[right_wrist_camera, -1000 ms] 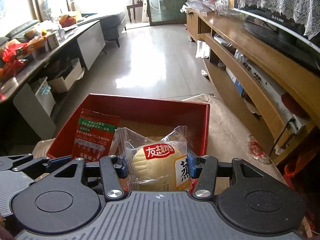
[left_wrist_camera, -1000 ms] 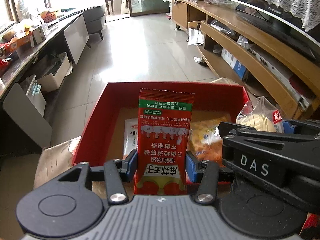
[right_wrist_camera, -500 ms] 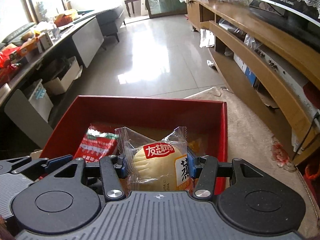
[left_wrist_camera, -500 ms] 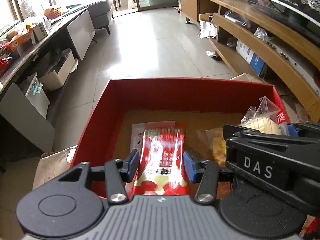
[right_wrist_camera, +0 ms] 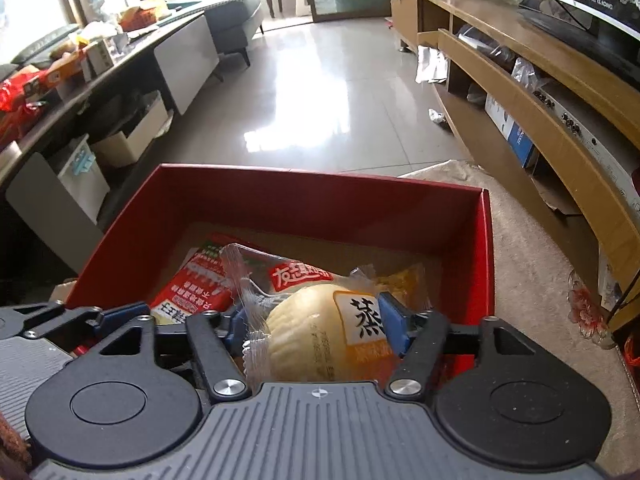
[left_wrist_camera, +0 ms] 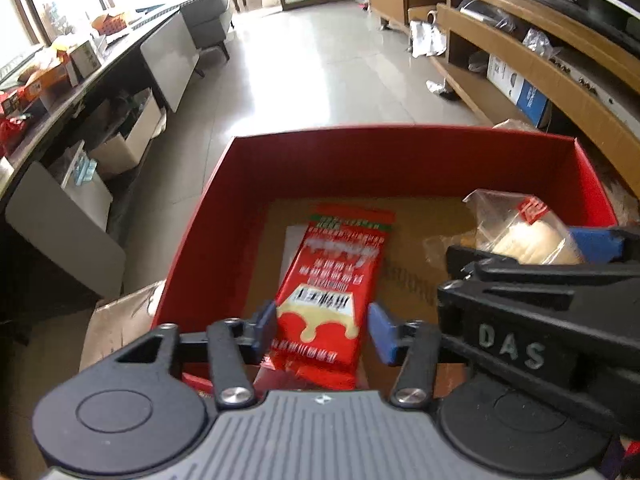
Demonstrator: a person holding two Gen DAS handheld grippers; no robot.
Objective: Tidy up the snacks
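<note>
Left wrist view: left tongs (left_wrist_camera: 322,326) just opened, red packet (left_wrist_camera: 332,284) loose between; right tongs (right_wrist_camera: 312,322) likewise, bun (right_wrist_camera: 316,336) marked "蒸".

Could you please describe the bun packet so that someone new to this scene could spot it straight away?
Find the red box on the floor. On its right side, between the right gripper's blue fingers, lies a clear packet holding a pale round bun. Unlike the flat red sachet beside it, it is see-through and plump.

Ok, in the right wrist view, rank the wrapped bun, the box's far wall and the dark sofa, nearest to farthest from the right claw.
1. Wrapped bun, between the right claw's opened fingers.
2. Red box's far wall, just beyond, centre.
3. Dark sofa, far across the floor, upper left.
</note>
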